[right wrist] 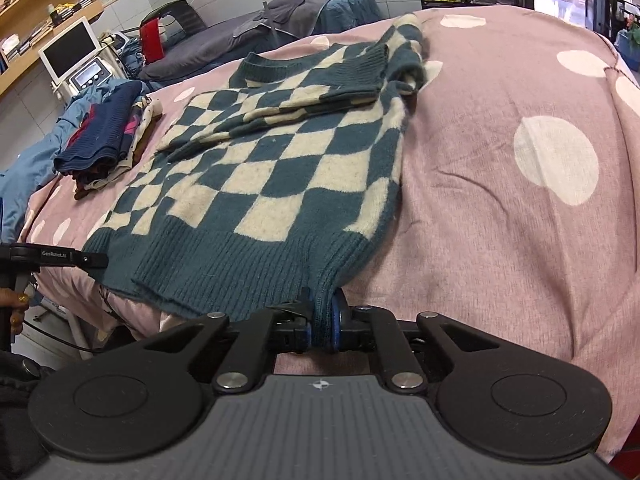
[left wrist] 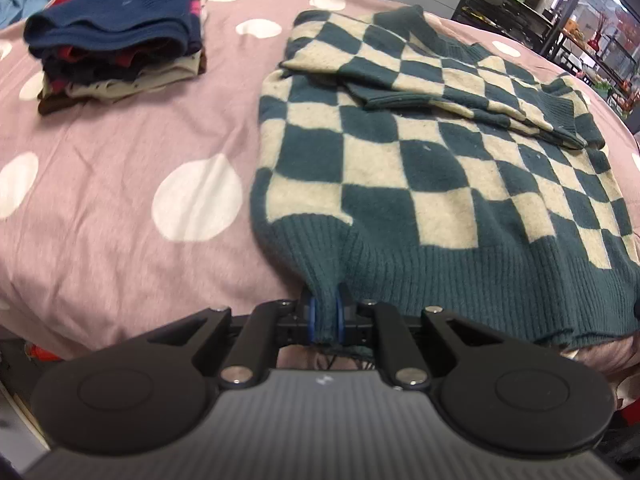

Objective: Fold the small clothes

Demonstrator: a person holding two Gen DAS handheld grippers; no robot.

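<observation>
While both claws, left claw (left wrist: 325,314) and right claw (right wrist: 320,320), pinch sweater (left wrist: 420,168) hem, folded stack (left wrist: 116,36) sits nearby on bedspread (left wrist: 120,168).

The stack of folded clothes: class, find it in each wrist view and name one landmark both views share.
Left wrist view: the stack is upper left, left of the sweater.
Right wrist view: the stack is at middle left, again left of the sweater.
Shared landmark: the sweater's ribbed hem, clamped in both views.
</observation>
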